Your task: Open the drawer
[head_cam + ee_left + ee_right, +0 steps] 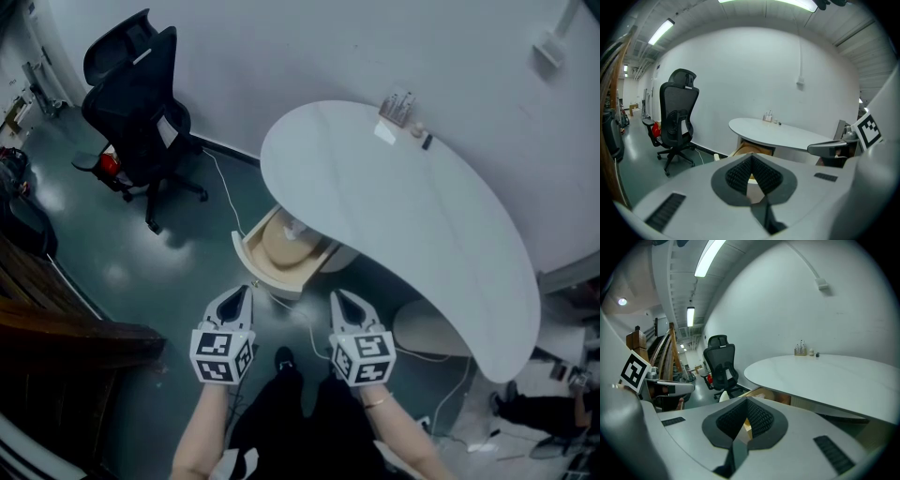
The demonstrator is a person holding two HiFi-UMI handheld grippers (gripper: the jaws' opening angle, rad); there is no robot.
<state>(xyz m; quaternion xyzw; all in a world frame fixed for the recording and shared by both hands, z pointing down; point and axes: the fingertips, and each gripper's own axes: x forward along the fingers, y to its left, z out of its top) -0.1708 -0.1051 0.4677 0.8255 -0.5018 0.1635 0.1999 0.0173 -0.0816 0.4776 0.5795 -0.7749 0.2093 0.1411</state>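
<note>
A light wooden drawer stands pulled out from under the white curved table, with a round tan thing lying in it. Both grippers hover side by side just in front of the drawer, touching nothing. My left gripper is shut and empty; in the left gripper view its pads meet, with the drawer ahead. My right gripper is also shut and empty; in the right gripper view the fingertips close in a V before the drawer.
A black office chair stands on the floor at the left, with a cable running past it. Small items sit at the table's far edge by the wall. A dark wooden structure is at the near left.
</note>
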